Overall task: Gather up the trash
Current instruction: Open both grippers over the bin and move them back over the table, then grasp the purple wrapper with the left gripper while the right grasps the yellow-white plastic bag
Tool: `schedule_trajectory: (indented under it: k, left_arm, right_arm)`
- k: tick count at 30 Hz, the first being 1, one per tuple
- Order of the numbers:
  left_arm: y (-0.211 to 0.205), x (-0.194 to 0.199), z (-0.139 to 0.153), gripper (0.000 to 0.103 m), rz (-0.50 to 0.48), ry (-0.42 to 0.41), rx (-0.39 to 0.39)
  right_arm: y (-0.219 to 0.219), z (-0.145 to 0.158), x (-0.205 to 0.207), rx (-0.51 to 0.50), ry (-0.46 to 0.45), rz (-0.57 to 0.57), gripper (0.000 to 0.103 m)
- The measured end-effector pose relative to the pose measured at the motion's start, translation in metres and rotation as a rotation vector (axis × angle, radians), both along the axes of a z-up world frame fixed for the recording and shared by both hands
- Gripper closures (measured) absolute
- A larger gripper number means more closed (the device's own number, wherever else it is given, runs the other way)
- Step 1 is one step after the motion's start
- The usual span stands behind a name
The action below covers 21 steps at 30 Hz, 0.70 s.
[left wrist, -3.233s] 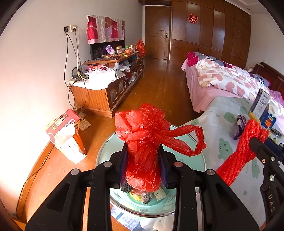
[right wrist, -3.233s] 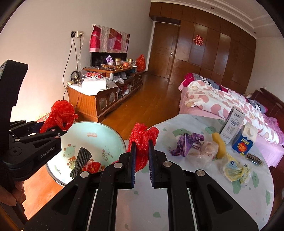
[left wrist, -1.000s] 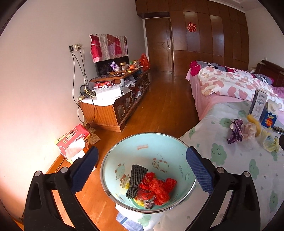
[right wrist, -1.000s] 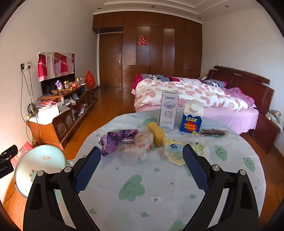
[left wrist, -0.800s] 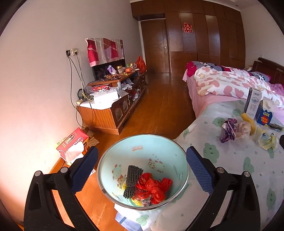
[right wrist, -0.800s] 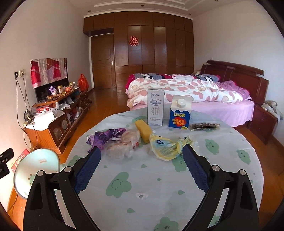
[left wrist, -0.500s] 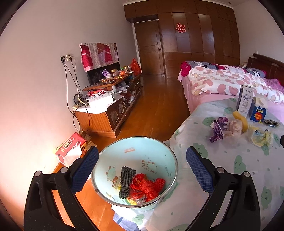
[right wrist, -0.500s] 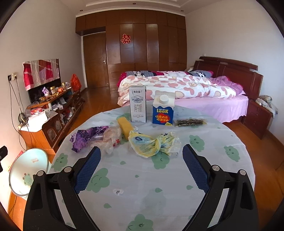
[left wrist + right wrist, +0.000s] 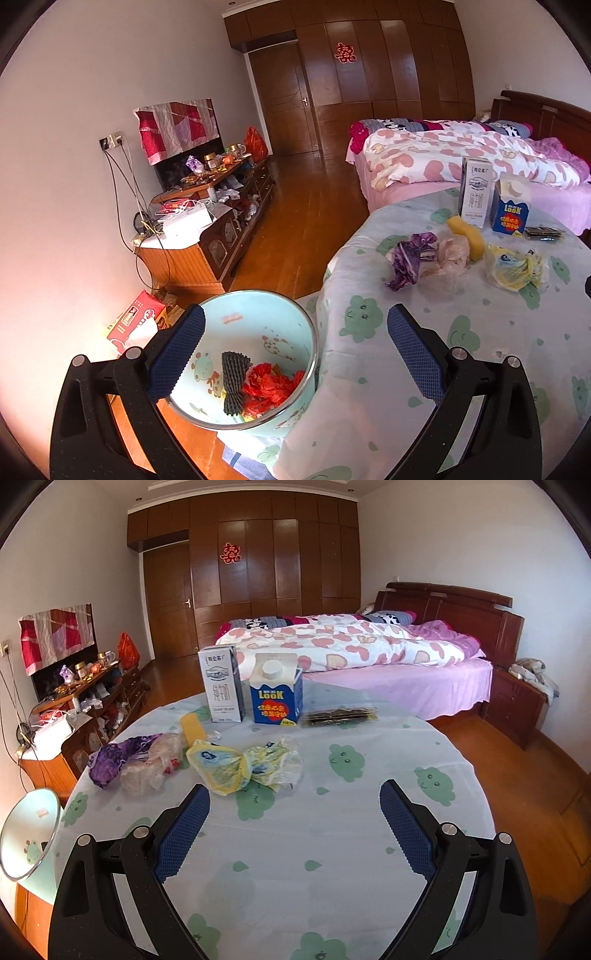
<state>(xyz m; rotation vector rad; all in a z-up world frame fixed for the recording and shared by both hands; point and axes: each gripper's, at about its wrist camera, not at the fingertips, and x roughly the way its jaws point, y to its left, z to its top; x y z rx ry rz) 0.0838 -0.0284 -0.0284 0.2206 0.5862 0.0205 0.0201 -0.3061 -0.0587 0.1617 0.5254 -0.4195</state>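
Observation:
A light blue bin (image 9: 258,306) stands beside the round table (image 9: 480,332) and holds a black foam net (image 9: 232,380) and red plastic trash (image 9: 273,384). My left gripper (image 9: 295,354) is open and empty above the bin's right rim. My right gripper (image 9: 295,827) is open and empty over the table (image 9: 314,849), short of a yellow wrapper (image 9: 240,764). A purple wrapper (image 9: 118,757), a clear crumpled bag (image 9: 155,764), a yellow block (image 9: 192,727), a white carton (image 9: 221,683), a blue LOOK carton (image 9: 277,690) and a dark flat packet (image 9: 340,716) lie further back.
A bed with a pink heart quilt (image 9: 351,646) stands behind the table. A cluttered wooden TV cabinet (image 9: 207,229) lines the left wall. A red box (image 9: 136,321) lies on the floor near the bin. A nightstand (image 9: 517,705) is at the right.
Both grippers let go of their red trash, which now lies in the bin, and opened. Both have since swung right, the right one toward the yellow wrapper.

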Motion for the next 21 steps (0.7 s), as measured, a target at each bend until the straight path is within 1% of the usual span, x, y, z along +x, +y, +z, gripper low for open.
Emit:
schedule_trajectory:
  k: [2, 3, 7, 11, 13, 16, 18, 20, 21]
  left_arm:
    - [-0.007, 0.002, -0.006, 0.006, -0.021, 0.024, -0.009]
    - [-0.01, 0.002, -0.009, 0.006, -0.03, 0.036, -0.012]
    - [-0.023, 0.009, -0.03, 0.006, -0.067, 0.101, -0.02]
    - [-0.032, 0.018, -0.05, 0.006, -0.093, 0.157, -0.034]
    - [-0.036, 0.023, -0.058, 0.006, -0.104, 0.179, -0.041]
    - [-0.037, 0.03, -0.066, 0.007, -0.113, 0.194, -0.054]
    - [-0.036, 0.035, -0.066, 0.007, -0.112, 0.193, -0.062]
    - [-0.036, 0.042, -0.065, 0.007, -0.109, 0.189, -0.071]
    - [-0.036, 0.046, -0.063, 0.007, -0.111, 0.184, -0.075]
  right_arm:
    - [-0.007, -0.003, 0.0, 0.0, 0.007, -0.016, 0.012]
    - [-0.016, -0.007, -0.001, 0.008, 0.023, -0.041, 0.012]
    - [-0.035, -0.016, -0.001, 0.044, 0.055, -0.075, 0.013]
    - [-0.047, -0.025, 0.001, 0.075, 0.085, -0.081, 0.019]
    - [-0.049, -0.028, 0.007, 0.099, 0.102, -0.06, 0.022]
    - [-0.051, -0.03, 0.02, 0.134, 0.119, -0.028, 0.022]
    - [-0.055, -0.029, 0.032, 0.185, 0.124, -0.017, 0.022]
    - [-0.062, -0.029, 0.05, 0.258, 0.119, -0.03, 0.021]
    - [-0.063, -0.029, 0.055, 0.269, 0.12, -0.034, 0.02]
